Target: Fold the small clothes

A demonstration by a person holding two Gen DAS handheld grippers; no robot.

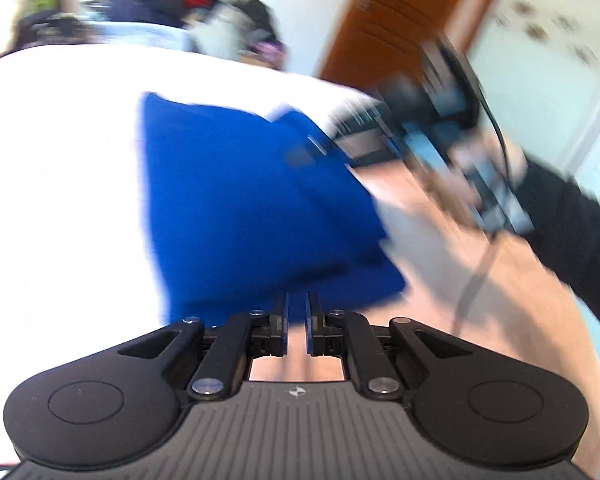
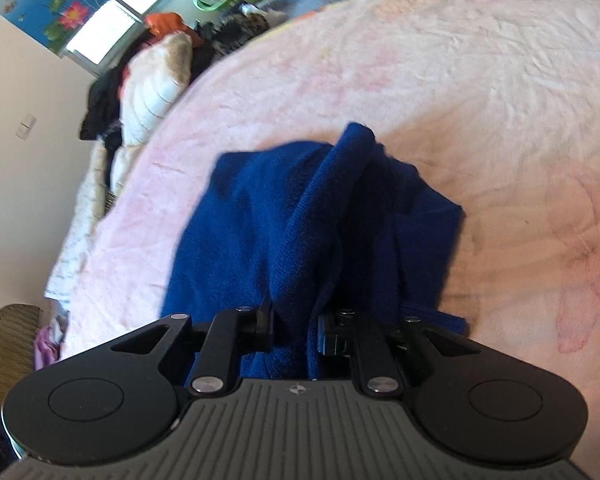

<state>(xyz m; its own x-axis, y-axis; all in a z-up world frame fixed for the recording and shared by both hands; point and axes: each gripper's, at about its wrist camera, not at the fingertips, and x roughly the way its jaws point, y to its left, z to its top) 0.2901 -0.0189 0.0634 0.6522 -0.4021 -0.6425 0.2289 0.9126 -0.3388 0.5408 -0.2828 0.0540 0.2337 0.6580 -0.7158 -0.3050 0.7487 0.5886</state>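
Cloth (image 2: 300, 220) pinched in right tool (image 2: 294, 332).

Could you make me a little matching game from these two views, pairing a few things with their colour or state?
Things:
1. knitted garment
2. bed cover
3. right claw
4. door

Descriptions:
A. pale pink
B. shut on fabric
C. brown wood
D. deep blue

Pairs: 1-D, 2-A, 3-B, 4-C
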